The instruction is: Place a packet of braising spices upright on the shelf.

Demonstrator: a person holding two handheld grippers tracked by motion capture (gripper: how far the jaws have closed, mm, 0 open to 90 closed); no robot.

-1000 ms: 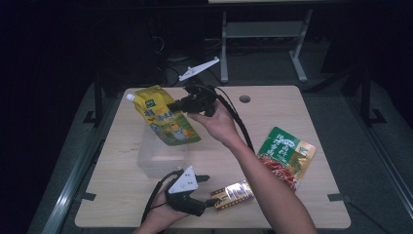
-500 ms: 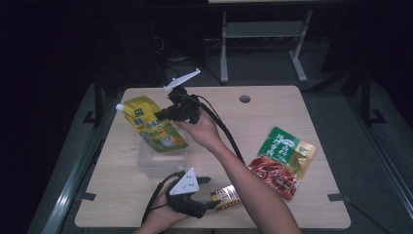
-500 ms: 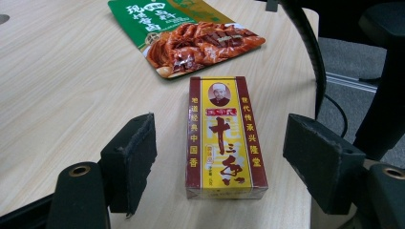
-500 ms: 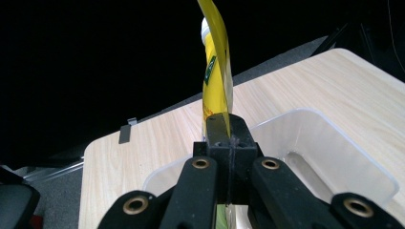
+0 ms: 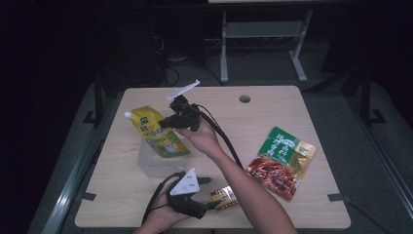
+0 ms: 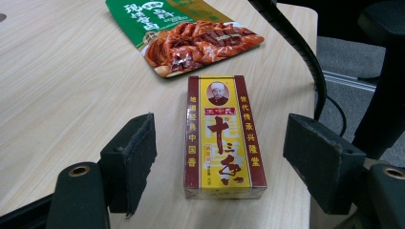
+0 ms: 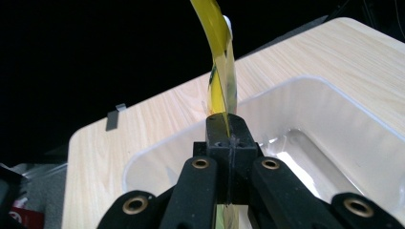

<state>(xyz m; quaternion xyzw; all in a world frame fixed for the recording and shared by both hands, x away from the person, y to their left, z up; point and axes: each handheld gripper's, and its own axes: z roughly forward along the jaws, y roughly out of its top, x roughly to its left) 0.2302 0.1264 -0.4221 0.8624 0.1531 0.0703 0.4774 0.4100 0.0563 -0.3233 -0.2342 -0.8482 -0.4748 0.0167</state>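
Observation:
My right gripper [image 5: 168, 122] is shut on a yellow spouted pouch [image 5: 156, 134], which hangs tilted over a clear plastic bin [image 5: 151, 163] at the table's left. In the right gripper view the shut jaws [image 7: 228, 129] pinch the pouch's edge [image 7: 220, 57] above the bin [image 7: 334, 95]. Near the front edge my left gripper [image 5: 209, 193] stands open around a yellow and maroon box [image 5: 225, 197]. In the left gripper view the box [image 6: 222, 138] lies flat between the two pads [image 6: 138, 152], with a gap on each side.
A green and red snack packet [image 5: 280, 161] lies flat at the table's right, beyond the box in the left gripper view [image 6: 191, 33]. A round cable hole [image 5: 244, 99] sits near the far edge. The right gripper's cable [image 6: 296, 47] runs past the box.
My right hand has carried the pouch left and down, so it now hangs lower over the bin. The left gripper and the box have not moved.

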